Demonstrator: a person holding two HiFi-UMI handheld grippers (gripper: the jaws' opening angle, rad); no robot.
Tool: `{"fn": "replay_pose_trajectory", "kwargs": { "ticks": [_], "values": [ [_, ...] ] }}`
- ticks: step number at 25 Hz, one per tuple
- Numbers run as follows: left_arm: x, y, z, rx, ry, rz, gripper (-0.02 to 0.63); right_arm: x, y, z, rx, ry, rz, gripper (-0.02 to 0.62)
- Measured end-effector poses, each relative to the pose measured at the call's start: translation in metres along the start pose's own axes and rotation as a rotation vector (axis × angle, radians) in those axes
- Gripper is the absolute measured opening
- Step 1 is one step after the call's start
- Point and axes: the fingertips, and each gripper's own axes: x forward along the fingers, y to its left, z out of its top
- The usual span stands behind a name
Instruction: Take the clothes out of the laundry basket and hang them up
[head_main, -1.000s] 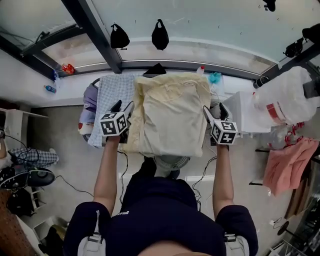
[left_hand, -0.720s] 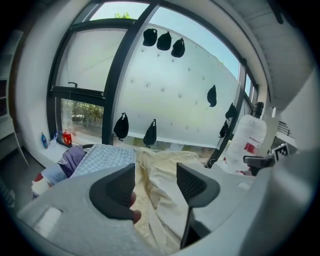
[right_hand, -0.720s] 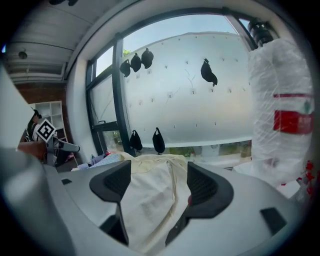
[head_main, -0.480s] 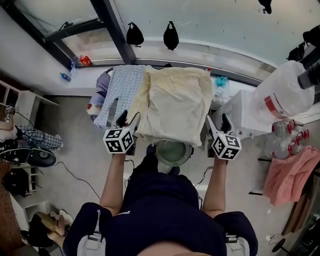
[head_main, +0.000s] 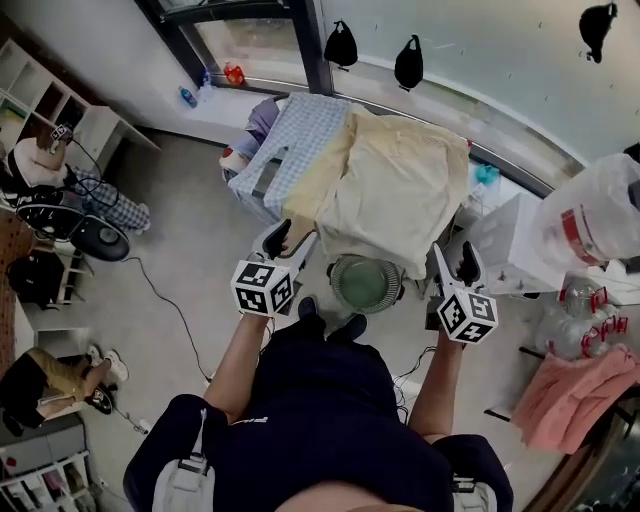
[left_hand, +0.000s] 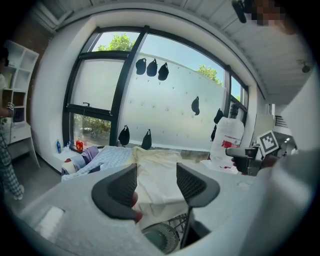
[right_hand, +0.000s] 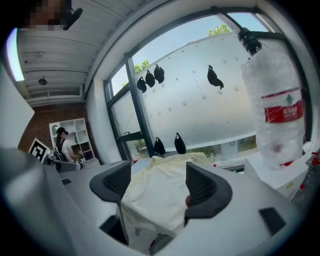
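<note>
Head view: the left gripper (head_main: 280, 238) and the right gripper (head_main: 455, 262) are both near the person's torso, well apart from the pale cream fabric garment (head_main: 395, 195). One second ago each gripper was just beside a side edge of that garment. Both have since drawn back toward the body, and the camera has swung to show more floor at the left.

Left gripper view: the jaws of the left gripper (left_hand: 156, 182) stand apart with nothing between them. Right gripper view: the jaws of the right gripper (right_hand: 154, 185) also stand apart and are empty. Both grippers are released.

The cream garment lies spread out and draped by the window, over a stand that the fabric hides. A light blue checked cloth (head_main: 300, 140) lies touching its left side. A round green fan-like object (head_main: 365, 283) sits on the floor below the front edge.

Judgement: this garment is hung and let go. The next step is to fetch another item. No laundry basket can be identified in any view.
</note>
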Motion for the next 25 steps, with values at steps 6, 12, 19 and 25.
{"fn": "replay_pose_trajectory", "kwargs": {
  "ticks": [6,12,19,25],
  "values": [
    [-0.053,-0.006,-0.018,-0.031,-0.047,-0.011,0.25,-0.039,0.052,-0.018,0.008,-0.013,0.043,0.341],
    [-0.121,-0.029,-0.039,-0.038,-0.093,-0.07,0.25,-0.099,0.104,-0.038,-0.035,-0.038,0.056,0.339],
    [-0.217,-0.064,-0.09,-0.055,-0.078,-0.14,0.25,-0.199,0.159,-0.097,-0.043,-0.014,0.043,0.327],
    [-0.27,-0.088,-0.138,0.002,-0.028,-0.156,0.25,-0.257,0.183,-0.111,-0.086,-0.006,0.026,0.327]
  ]
}}
